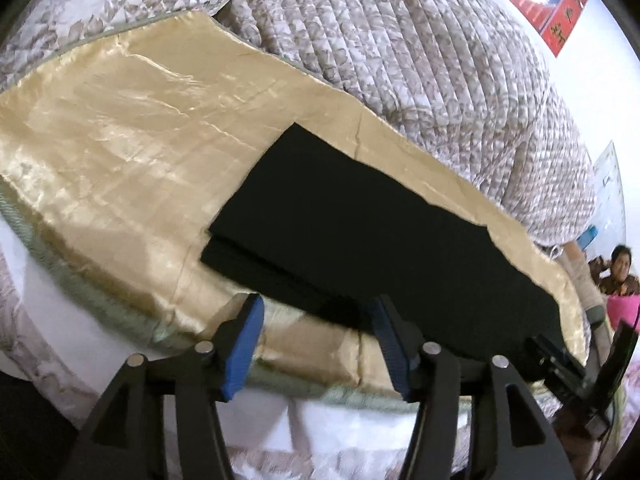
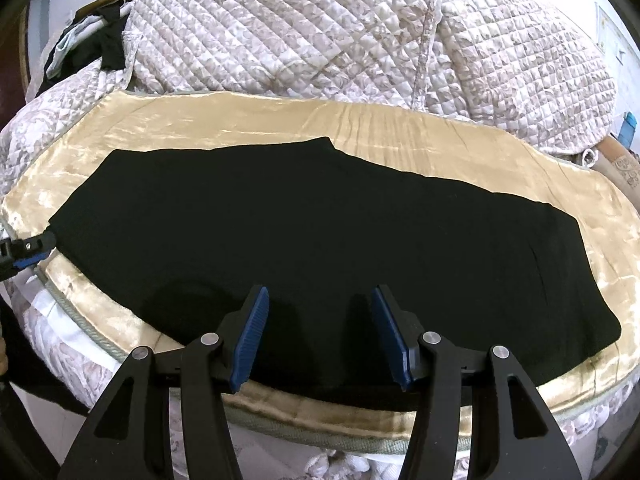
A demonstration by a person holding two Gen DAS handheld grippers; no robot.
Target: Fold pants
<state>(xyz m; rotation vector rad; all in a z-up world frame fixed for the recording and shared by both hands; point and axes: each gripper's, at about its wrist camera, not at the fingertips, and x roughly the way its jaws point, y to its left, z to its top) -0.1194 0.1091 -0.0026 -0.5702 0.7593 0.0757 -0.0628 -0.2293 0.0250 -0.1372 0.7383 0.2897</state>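
Black pants [image 2: 320, 248]: folded lengthwise, flat on gold satin bedcover [image 2: 400, 136], running along the bed's near edge. Quilted floral comforter [image 2: 320, 32] heaped behind.

Left tool [image 1: 316, 344]: released, blue pads apart, nothing between them; poised at the near edge over the pants' hem end.

Right tool [image 2: 318, 332]: released, jaws spread above the pants' mid-length near edge, pads not pressing the cloth.
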